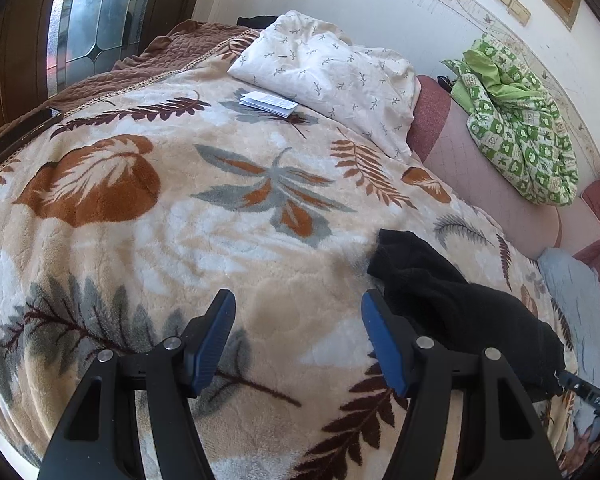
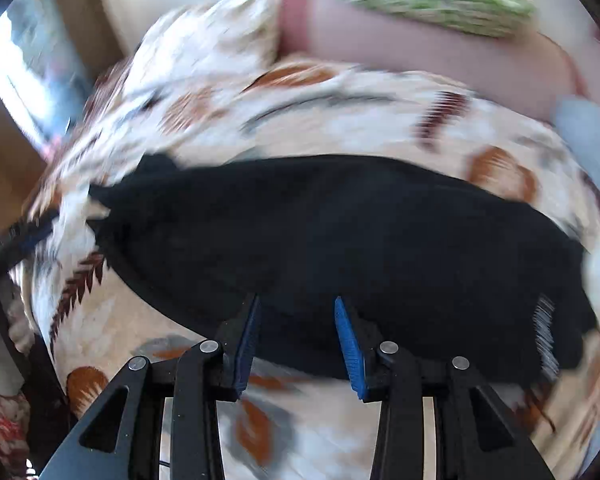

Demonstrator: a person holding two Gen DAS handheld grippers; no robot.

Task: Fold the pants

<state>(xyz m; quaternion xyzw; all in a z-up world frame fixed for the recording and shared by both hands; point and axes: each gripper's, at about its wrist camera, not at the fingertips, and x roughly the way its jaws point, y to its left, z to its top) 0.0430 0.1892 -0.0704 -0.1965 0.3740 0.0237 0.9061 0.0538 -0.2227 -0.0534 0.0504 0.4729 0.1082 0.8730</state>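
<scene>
- Pants (image 1: 452, 304), black and bunched, lie on the leaf-patterned blanket (image 1: 172, 240) of the bed, at the right of the left wrist view and just beyond the right finger.
- Left hand-held gripper (image 1: 298, 332) hovers with its blue pads wide apart and nothing between them, only blanket below.
- A white pillow (image 1: 328, 68) and a small folded paper (image 1: 268, 103) lie at the far end; a green patterned cloth (image 1: 520, 132) sits far right.
- In the blurred right wrist view, the pants (image 2: 340, 240) stretch across the blanket (image 2: 320, 112) from left to right.
- Right hand-held gripper (image 2: 296, 344) has its fingers parted, empty, over the near edge of the pants.
</scene>
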